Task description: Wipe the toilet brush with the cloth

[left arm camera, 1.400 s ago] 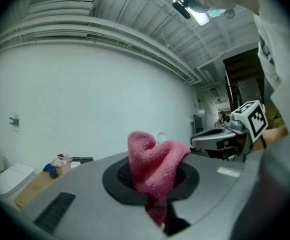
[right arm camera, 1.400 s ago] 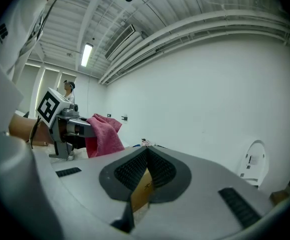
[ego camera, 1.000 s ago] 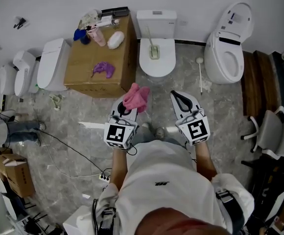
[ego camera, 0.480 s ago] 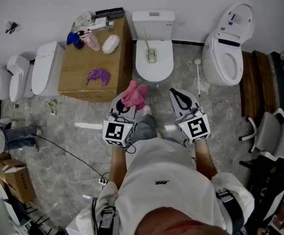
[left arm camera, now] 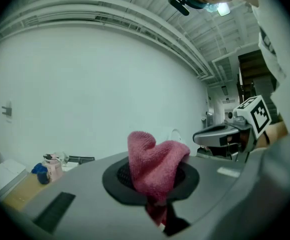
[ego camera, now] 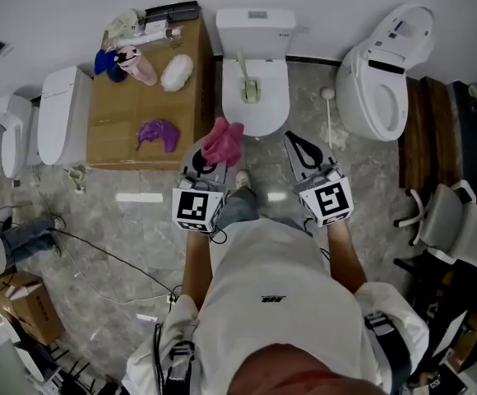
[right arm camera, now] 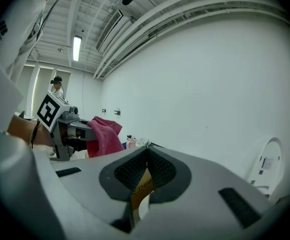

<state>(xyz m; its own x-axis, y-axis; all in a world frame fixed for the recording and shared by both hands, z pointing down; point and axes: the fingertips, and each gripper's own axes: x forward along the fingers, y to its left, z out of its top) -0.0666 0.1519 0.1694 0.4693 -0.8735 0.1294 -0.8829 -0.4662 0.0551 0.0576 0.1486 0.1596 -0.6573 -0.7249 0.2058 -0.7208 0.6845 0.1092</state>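
Observation:
My left gripper (ego camera: 214, 153) is shut on a pink cloth (ego camera: 224, 141), which bunches up above its jaws (left arm camera: 155, 166). It hangs just short of the front rim of the middle toilet (ego camera: 255, 109). A pale-handled brush (ego camera: 246, 75) lies in that bowl. A second white-handled brush (ego camera: 329, 118) leans on the floor between the middle and right toilets. My right gripper (ego camera: 290, 141) is shut with nothing in it, level with the left one; in its own view the jaws (right arm camera: 145, 171) meet. The left gripper (right arm camera: 67, 126) and cloth (right arm camera: 105, 134) show there too.
A cardboard box (ego camera: 131, 105) left of the toilet carries a purple cloth (ego camera: 158, 132), a white item and a pink bottle (ego camera: 136, 66). An open-lidded toilet (ego camera: 382, 76) stands right, more fixtures (ego camera: 57, 113) left. A white chair (ego camera: 452, 225) is at the right, cables (ego camera: 99, 253) on the floor.
The person has stepped forward, so both grippers are closer to the middle toilet. The cloth stays in the left gripper, and both jaws stay shut.

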